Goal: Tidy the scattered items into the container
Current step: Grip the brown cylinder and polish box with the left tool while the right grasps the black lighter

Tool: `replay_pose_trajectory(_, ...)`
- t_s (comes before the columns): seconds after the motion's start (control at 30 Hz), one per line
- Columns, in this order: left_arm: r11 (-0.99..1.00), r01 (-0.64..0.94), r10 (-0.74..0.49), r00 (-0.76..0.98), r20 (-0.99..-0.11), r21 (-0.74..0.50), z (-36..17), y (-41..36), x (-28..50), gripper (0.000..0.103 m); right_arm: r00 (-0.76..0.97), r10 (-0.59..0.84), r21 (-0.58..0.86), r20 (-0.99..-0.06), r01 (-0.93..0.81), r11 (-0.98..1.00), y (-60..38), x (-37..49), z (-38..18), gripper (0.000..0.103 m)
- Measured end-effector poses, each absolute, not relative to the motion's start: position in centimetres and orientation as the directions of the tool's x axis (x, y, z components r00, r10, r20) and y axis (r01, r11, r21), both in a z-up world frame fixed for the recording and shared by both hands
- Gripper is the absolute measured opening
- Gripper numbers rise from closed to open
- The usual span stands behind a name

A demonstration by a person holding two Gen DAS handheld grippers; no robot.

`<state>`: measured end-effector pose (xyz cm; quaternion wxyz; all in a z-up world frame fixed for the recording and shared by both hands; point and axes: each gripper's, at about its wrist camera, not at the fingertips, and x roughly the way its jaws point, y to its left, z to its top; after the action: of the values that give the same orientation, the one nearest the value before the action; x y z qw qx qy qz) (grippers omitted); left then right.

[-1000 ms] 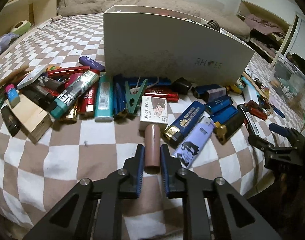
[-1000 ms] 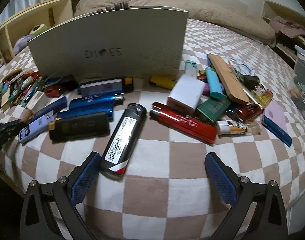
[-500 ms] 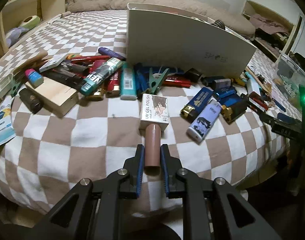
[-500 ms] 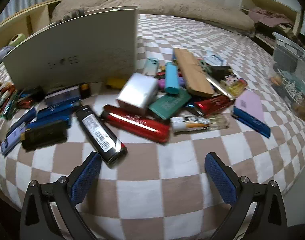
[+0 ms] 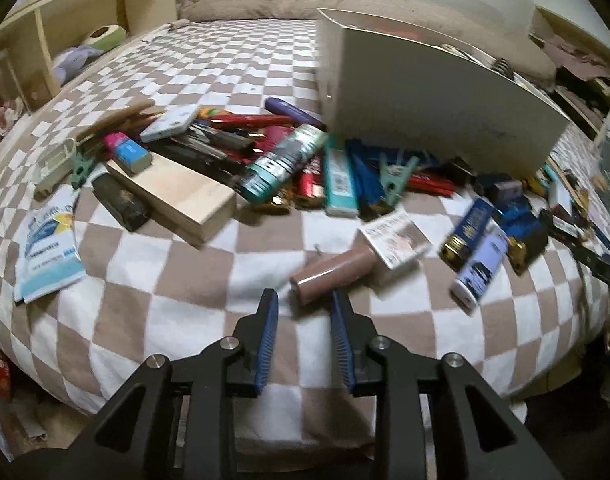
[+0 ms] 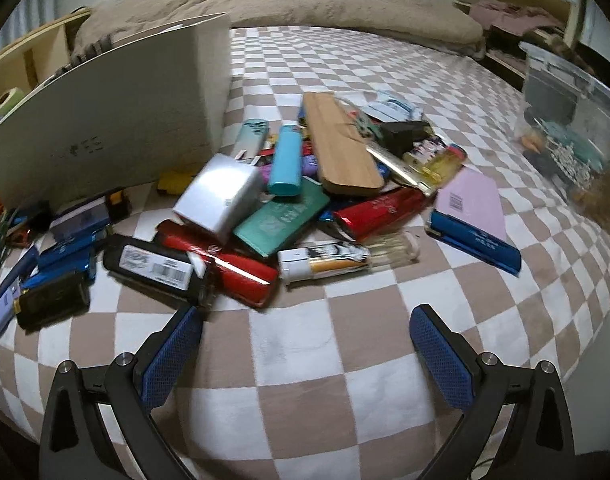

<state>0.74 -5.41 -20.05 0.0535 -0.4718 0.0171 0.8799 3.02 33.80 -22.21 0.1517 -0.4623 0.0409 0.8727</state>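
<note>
We hold the left gripper [image 5: 303,303] low over the near edge of the checkered bed cover [image 5: 193,276]. Its jaws have just been opening and now stand narrowly apart, and the brown tube [image 5: 332,271] lies slanted on the cover with its near end just inside the gap. The frame is blurred there, so we cannot be sure whether the right pad still brushes it, but it looks released. The tube's far end touches a small white printed box [image 5: 397,240].

Our right gripper [image 6: 305,340] hangs with its jaws wide and nothing between them, over bare cover. Its left fingertip [image 6: 185,322] is just beside the near end of a black lighter [image 6: 157,268], which lies against a red lighter [image 6: 229,262].

The white shoe box [image 5: 429,104] stands on the far side of both heaps of scattered lighters and small things. A wooden block [image 5: 173,192] lies in the left heap.
</note>
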Motion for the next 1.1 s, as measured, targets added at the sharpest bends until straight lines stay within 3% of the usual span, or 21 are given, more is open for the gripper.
replay_pose_trajectory(0.23, -1.000, -0.009, -0.012, -0.575, -0.818, 0.021, -20.0, -7.2, -0.6, 0.069, -0.523, 0.242, -0.062, -0.817, -0.337, -0.939, 34.3, 3.4, -22.1, 0.103)
replay_pose_trajectory(0.37, -0.998, -0.022, 0.064, -0.566, -0.822, -0.063, -19.9, -7.4, 0.2, 0.094, -0.529, 0.229, -0.035, -0.817, -0.351, -0.936, 34.6, 3.5, -21.9, 0.103)
replay_pose_trajectory(0.6, -0.991, -0.034, 0.126, -0.571, -0.811, -0.131, -20.2, -4.6, 0.4, 0.096, -0.555, 0.185, 0.021, -0.811, -0.344, -0.939, 34.2, 3.5, -21.6, 0.103)
replay_pose_trajectory(0.87, -1.000, -0.009, 0.022, -0.585, -0.810, -0.021, -21.3, -1.9, -1.6, 0.096, -0.608, 0.110, 0.100, -0.786, -0.302, -0.948, 32.7, 4.1, -20.8, 0.103)
replay_pose_trajectory(1.1, -1.000, -0.007, 0.012, -0.617, -0.787, -0.010, -21.3, -2.3, -1.4, 0.091, -0.627, 0.013, 0.216, -0.779, -0.288, -0.933, 30.8, 3.3, -20.6, 0.103)
